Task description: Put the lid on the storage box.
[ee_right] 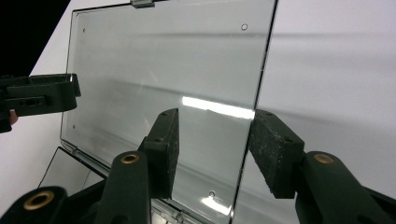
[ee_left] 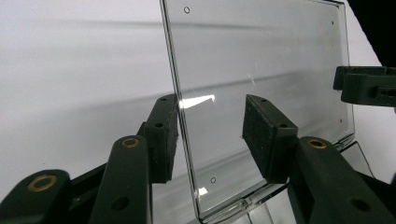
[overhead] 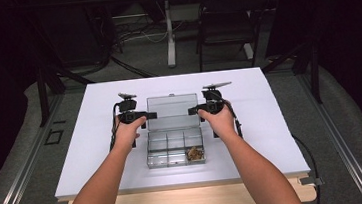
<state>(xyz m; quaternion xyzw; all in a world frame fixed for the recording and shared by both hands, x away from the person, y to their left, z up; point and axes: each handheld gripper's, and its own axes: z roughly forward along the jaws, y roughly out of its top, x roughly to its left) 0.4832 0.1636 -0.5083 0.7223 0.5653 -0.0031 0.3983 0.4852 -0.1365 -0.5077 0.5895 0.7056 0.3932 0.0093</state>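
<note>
The raised clear lid stands edge-on between the gaping left hand-held gripper and right hand-held gripper, unclamped.

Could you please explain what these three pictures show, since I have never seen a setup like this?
A person holds a hand tool with two black jaws in each hand. The high view looks down from above: left gripper, right gripper, a white table. The other two pictures come from cameras riding on the tools. On the table stands a clear plastic box with compartments; one holds small brown bits. Its lid stands open. Each gripper's jaws straddle a side edge of the lid, apparently not yet clamped.
</note>
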